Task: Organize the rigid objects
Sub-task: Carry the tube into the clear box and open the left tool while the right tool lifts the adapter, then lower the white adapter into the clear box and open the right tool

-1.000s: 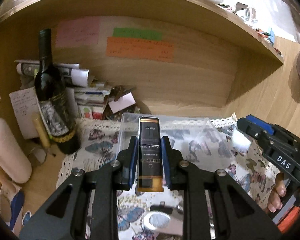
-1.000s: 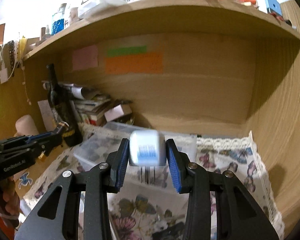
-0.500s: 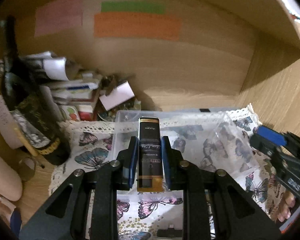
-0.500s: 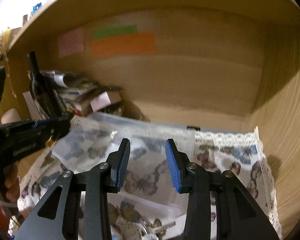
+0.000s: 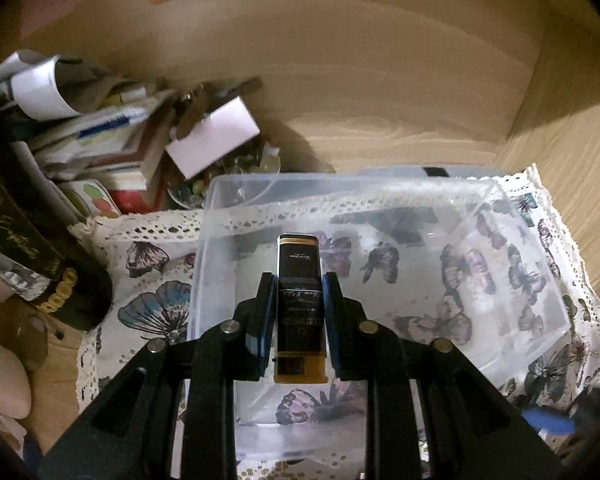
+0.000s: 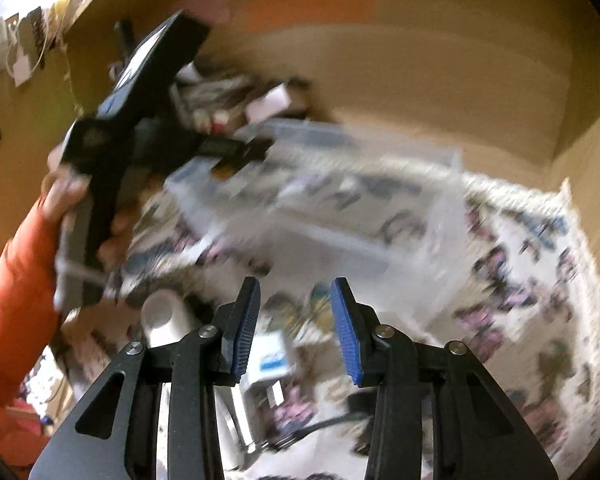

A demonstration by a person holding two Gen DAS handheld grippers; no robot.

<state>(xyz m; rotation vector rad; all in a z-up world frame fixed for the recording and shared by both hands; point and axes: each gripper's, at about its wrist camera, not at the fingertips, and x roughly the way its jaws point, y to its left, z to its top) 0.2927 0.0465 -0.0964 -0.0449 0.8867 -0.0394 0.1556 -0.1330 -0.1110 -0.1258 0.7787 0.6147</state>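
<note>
The left gripper (image 5: 300, 296) clamps a black-and-gold lighter (image 5: 300, 312) between its fingers, poised over the clear bin (image 5: 380, 200). Best to sink it low inside before letting go (a drop could bounce it off the wall). The right gripper (image 6: 295, 322) holds nothing, fingers apart above the cluttered tabletop (image 6: 540, 320).
</note>
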